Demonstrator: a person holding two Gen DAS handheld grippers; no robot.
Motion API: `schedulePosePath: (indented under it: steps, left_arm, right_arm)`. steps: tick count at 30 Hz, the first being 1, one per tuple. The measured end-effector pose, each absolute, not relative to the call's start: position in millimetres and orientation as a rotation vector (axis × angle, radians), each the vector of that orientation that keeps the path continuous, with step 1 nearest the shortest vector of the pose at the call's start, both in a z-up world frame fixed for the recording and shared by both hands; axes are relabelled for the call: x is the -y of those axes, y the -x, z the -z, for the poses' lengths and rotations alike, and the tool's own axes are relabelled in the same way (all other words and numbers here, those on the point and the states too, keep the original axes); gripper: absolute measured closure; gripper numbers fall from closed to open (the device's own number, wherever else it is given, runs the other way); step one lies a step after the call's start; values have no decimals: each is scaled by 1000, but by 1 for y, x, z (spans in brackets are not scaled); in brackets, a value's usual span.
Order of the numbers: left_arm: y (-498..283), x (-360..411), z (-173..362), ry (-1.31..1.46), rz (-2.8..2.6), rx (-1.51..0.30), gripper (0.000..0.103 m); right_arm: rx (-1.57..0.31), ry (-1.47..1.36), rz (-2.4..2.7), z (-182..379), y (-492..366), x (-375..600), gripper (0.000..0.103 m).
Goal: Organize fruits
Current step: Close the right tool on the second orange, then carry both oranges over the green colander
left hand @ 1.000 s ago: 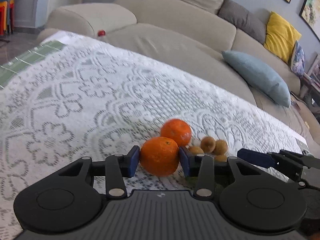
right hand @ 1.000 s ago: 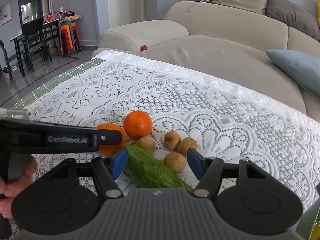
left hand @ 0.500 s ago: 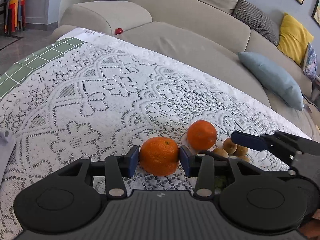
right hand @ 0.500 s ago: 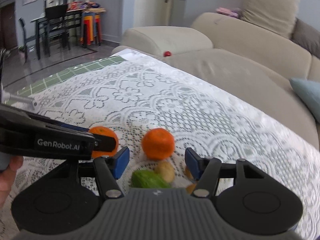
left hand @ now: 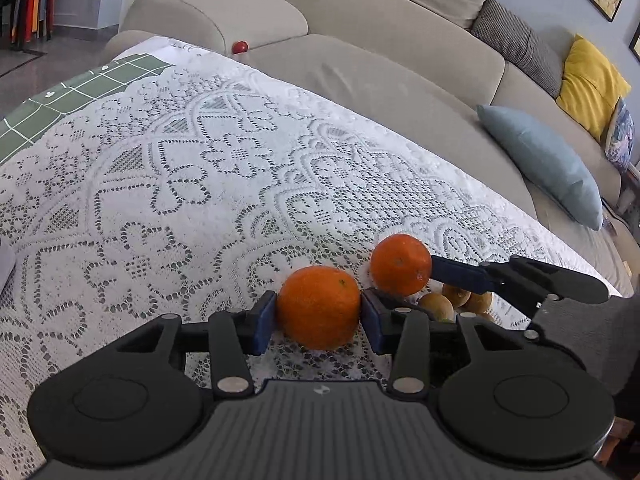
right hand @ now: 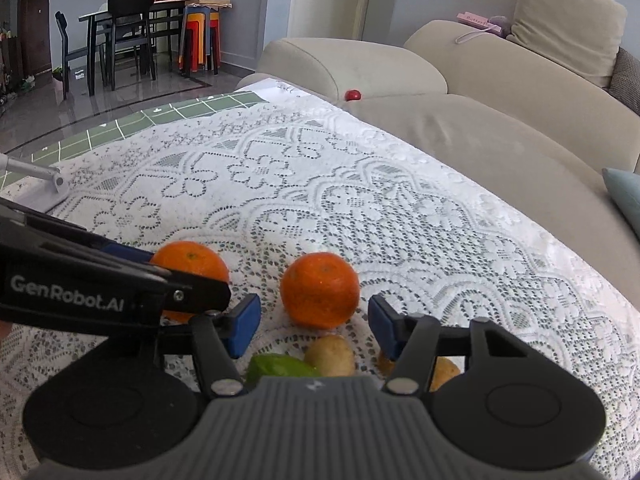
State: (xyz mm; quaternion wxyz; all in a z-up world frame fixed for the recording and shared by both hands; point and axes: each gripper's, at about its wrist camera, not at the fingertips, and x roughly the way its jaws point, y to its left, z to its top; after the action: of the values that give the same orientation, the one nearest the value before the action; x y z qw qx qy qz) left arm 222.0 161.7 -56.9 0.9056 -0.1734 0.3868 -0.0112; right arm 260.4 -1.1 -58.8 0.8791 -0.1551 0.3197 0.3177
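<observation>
The left gripper (left hand: 318,316) squeezes one orange (left hand: 319,307) between its blue pads, low over the lace cloth (left hand: 200,200); the right gripper (right hand: 314,322) is wide open and holds nothing; a second orange (right hand: 319,290) sits on the cloth just past its fingertips; small brown fruits (right hand: 331,355) lie beside a green one (right hand: 280,366).

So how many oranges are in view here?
2: one orange clamped in the left tongs, the other orange on the lace cloth between the open right tongs.
</observation>
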Motion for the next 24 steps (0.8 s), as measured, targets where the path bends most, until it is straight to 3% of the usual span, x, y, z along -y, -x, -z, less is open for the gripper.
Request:
schedulePosePath:
  steps: [5,7,24]
  left_arm:
    - [-221,-163,55,372,18,-800,53]
    - [-220,-163,55,378,16,-801,53]
    - [-200,-158,37,368,-40,-781,54]
  right_arm:
    - [-663,327,-656,60,-262,-3,54]
    - [-660,327,-646,59,-262,-3,62]
    - [-639,362,-607,26,-235,9,63]
